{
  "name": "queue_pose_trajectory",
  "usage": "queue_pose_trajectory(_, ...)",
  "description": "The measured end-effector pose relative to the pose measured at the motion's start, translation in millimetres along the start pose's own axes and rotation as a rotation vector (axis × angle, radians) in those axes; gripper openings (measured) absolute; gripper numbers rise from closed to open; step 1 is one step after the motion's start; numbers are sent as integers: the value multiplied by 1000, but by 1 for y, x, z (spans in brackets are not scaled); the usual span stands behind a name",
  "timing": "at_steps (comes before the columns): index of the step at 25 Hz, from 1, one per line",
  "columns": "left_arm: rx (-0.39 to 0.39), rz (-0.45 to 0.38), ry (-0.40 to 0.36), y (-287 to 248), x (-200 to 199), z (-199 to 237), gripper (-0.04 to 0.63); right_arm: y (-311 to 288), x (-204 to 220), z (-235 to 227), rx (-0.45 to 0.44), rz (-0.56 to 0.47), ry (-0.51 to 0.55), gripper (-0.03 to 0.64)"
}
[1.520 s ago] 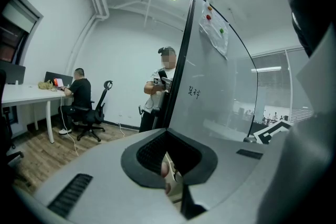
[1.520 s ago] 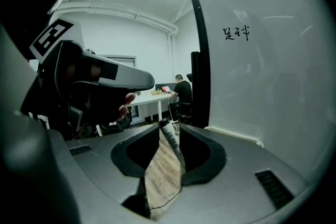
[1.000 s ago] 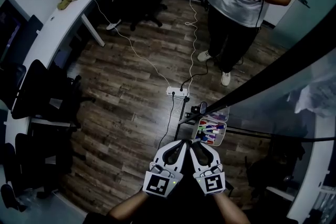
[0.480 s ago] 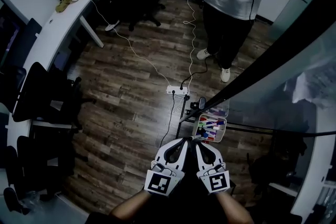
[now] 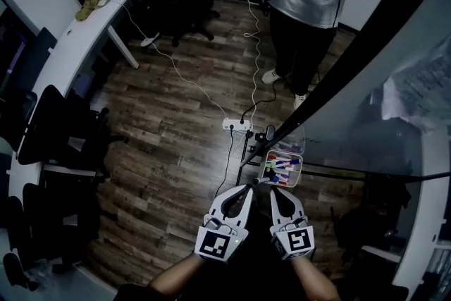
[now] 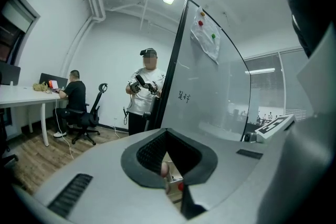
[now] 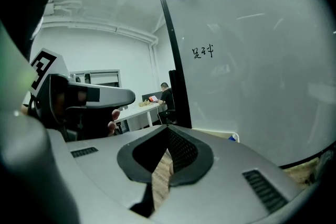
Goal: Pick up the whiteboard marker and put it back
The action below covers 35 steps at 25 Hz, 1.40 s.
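While left gripper [image 5: 247, 189] and right gripper [image 5: 273, 191] sit closed, empty, you owe pick: open right over whiteboard marker [image 5: 281, 166] in tray [image 5: 301, 173].

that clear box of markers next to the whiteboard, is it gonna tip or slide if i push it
Probably slides: the clear box looks like thin, light plastic. It is low and wide, so tipping seems unlikely. The loose markers inside would likely roll about.
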<state>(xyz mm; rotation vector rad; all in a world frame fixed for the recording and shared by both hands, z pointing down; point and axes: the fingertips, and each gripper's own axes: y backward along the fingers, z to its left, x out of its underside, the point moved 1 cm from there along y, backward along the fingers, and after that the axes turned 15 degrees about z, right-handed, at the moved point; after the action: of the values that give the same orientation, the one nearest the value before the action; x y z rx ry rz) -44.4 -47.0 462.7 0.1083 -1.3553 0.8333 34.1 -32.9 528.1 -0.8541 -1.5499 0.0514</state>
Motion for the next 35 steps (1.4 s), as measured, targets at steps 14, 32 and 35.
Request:
queue_pose_trajectory(14, 31, -40, -27, 30, 1, -9, 8, 34, -14, 4, 104, -80, -12, 14)
queue_pose_trajectory(32, 95, -51, -34, 66, 14, -37, 8, 113, -11, 29, 212, -153, -33, 14)
queue_pose_trajectory(35, 81, -57, -44, 63, 5, -39, 8, 112, -18, 23, 201, -179, -31, 14)
